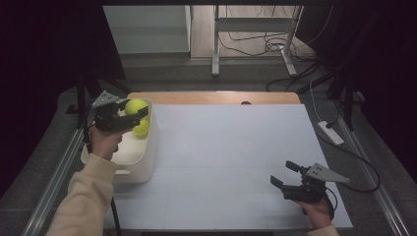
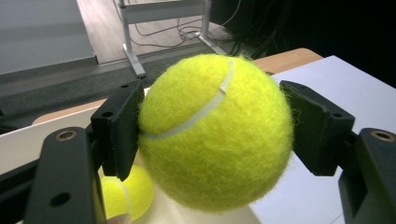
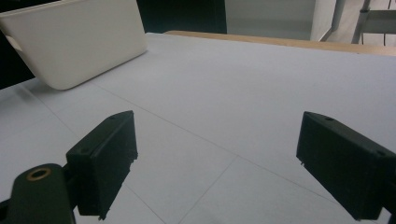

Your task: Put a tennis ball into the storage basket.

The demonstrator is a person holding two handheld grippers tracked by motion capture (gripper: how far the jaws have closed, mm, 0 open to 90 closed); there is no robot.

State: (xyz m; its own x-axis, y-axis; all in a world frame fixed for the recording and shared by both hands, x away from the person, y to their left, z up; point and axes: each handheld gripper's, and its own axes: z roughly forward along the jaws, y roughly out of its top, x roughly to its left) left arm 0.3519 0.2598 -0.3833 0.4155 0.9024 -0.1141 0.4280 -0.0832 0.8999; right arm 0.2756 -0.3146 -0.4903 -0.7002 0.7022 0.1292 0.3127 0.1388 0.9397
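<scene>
High view: left hand-held gripper (image 1: 132, 116) hangs over the white plastic rectangular bin (image 1: 147, 157) at the left edge of the white tabletop (image 1: 231, 147), jaws clamped on a fuzzy yellow-green tennis ball (image 1: 134, 106). A second yellow-green tennis ball (image 1: 142, 129) lies in the bin just below. Right hand-held gripper (image 1: 284, 176) rests low at the near right of the tabletop, jaws apart, nothing between them.

Left gripper view: both black pads press the held ball on opposite sides, near its widest part; the white seam runs across the top. The grip looks centred. The second ball (image 2: 127, 193) shows underneath, beside the left jaw.

Right gripper view: jaws wide open over bare tabletop; bin (image 3: 79, 42) well apart, ahead and to the left.

Judgement: whether the ball is going into the bin or coming out is hard to tell from this angle. Either way, keep the squeeze even and move level. If releasing, go low and beside the second ball, so it does not bounce off.
</scene>
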